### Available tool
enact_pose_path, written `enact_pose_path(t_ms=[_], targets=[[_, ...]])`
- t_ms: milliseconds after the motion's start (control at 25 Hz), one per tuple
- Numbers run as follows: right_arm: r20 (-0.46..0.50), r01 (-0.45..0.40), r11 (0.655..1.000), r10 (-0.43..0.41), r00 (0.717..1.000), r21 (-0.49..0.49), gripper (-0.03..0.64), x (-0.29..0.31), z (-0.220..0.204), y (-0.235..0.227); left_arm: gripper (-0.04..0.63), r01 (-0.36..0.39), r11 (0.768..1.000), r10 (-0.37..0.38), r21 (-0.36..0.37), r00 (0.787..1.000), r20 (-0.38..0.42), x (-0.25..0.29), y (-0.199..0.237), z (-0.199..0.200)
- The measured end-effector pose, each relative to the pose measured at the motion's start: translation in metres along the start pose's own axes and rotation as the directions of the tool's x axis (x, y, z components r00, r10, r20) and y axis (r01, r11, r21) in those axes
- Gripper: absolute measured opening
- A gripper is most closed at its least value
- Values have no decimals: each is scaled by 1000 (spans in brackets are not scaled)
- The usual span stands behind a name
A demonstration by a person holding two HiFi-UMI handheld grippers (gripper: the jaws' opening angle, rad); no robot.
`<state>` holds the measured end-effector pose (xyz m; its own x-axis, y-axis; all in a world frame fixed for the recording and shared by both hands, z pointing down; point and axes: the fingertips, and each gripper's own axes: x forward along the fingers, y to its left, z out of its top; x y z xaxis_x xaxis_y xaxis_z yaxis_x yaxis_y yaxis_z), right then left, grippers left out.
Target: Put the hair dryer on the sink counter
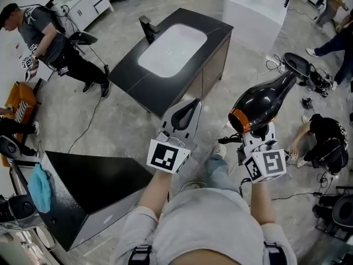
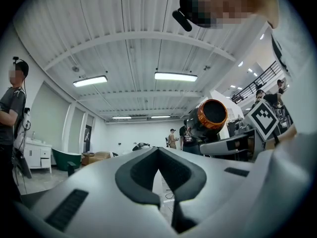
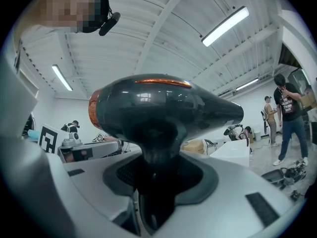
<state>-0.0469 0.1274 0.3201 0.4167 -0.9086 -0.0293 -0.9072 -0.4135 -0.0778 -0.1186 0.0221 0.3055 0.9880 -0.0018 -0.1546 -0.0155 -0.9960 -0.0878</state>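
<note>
The hair dryer (image 1: 266, 97) is glossy black with an orange ring at its rear end. My right gripper (image 1: 258, 131) is shut on its handle and holds it in the air, right of the sink counter. In the right gripper view the hair dryer (image 3: 163, 108) fills the middle, its handle clamped in my right gripper (image 3: 157, 185). The black sink counter (image 1: 138, 77) with its white basin (image 1: 172, 48) and black faucet (image 1: 146, 28) stands ahead. My left gripper (image 1: 193, 104) hovers near the counter's front corner, shut and empty. The left gripper view shows my left gripper (image 2: 158, 150) and the hair dryer (image 2: 210, 118) to its right.
A black slab-topped unit (image 1: 94, 187) with a blue cloth (image 1: 39, 187) stands at lower left. A white block (image 1: 258, 7) sits behind the counter. One person (image 1: 52, 40) stands at left and another crouches (image 1: 325, 139) at right, among cables and gear (image 1: 309, 73) on the floor.
</note>
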Motion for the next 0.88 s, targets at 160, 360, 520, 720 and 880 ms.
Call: enact_pose_path(t_ms=[160,360,520,720,880], targets=[[2,-31,1000,31,1000,4,179,37,5,-32,12,-24,1000,24,-1,1000,6,44,16,-3],[-7,-75,997,75,997,-4,179,82,12,-72,12,-45,999,45,1,999,0,103,32,-9],[-5,-110,994,110,994,-9,179,112,20,-104,12,-61,998,61,18,998,13,149,40,-7],[-1,-133,991,133,991,-14,179,141,23,-137,12,-81,997,80,20,996,29,191,50,-13],[-7,-132,991,132,991,-16,179,160,19,-154,12,-96,995,96,12,995,12,207,60,-23]])
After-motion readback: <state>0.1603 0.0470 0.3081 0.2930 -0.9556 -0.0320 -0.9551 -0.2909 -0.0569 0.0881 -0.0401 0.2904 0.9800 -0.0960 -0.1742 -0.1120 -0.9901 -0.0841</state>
